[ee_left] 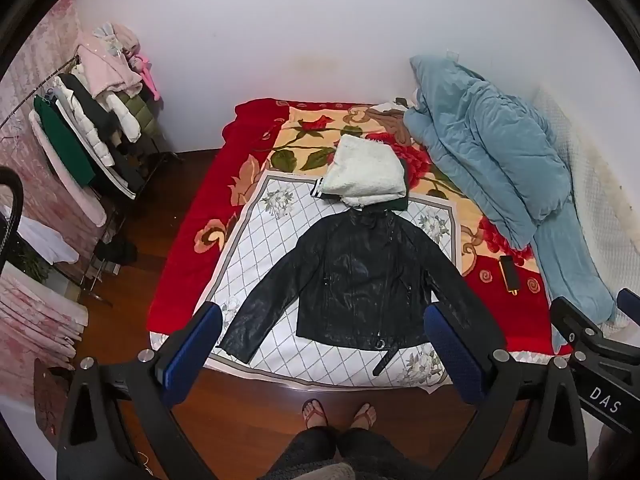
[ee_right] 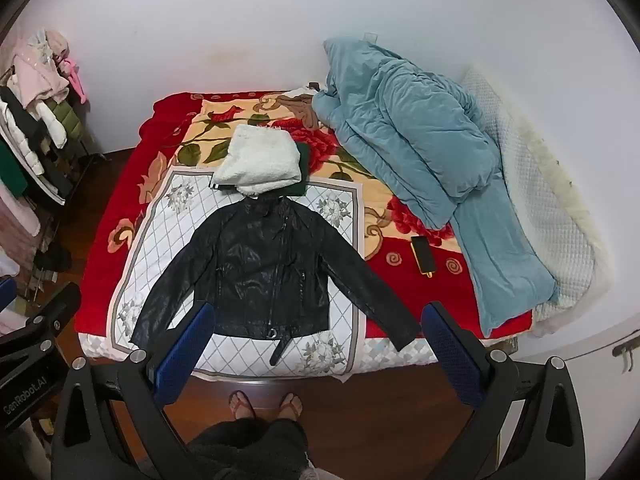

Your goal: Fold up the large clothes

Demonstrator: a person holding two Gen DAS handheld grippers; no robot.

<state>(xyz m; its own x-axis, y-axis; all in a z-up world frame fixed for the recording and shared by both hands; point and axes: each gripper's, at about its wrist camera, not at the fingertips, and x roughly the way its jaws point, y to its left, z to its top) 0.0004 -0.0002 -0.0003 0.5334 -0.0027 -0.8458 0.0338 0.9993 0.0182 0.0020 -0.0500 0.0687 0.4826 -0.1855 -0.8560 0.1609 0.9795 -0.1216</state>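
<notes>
To my left a clothes rack (ee_left: 92, 128) stands on the floor. One black jacket (ee_left: 356, 276) lies flat on the white cloth (ee_left: 272, 240), sleeves out, one folded white fleece (ee_left: 366, 172) touching its collar. Right: one phone (ee_left: 509, 274), one blue quilt (ee_left: 492, 160). My left gripper (ee_left: 320, 344) and right gripper (ee_right: 316, 340) hang spread, empty.

The left tongs' (ee_left: 322, 346) right pad (ee_left: 452, 344) covers the black leather jacket's (ee_left: 360, 280) right cuff. A dark green garment (ee_right: 303, 176) lies mostly hidden under the white fleece (ee_right: 260, 164). The clothes rack (ee_right: 28, 148) is cut off by the picture's edge.
</notes>
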